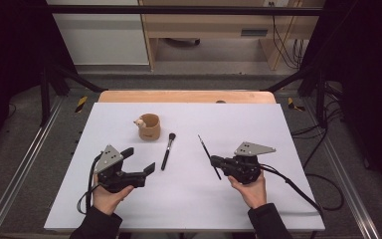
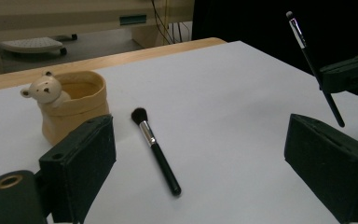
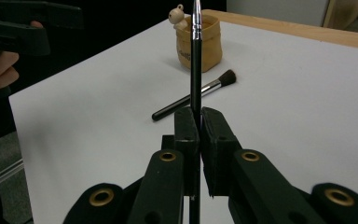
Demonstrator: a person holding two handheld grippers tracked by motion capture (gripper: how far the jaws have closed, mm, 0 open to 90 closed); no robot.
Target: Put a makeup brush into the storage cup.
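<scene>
My right gripper (image 3: 199, 122): jaws pressed together, pinching thin brush (image 3: 196, 56) by handle; brush clear of table, tip cut off at top of right gripper view, lower end hidden behind jaws. My left gripper (image 1: 140, 160): jaws spread wide, nothing between, hovering over white board (image 1: 258, 124). Powder brush (image 2: 155, 150) flat on board, between grippers, just beside pouch-shaped cup (image 2: 74, 105). Count: two brushes, one cup, one bear figure (image 2: 44, 89) on cup rim. Dark marking on cup front, unreadable.
</scene>
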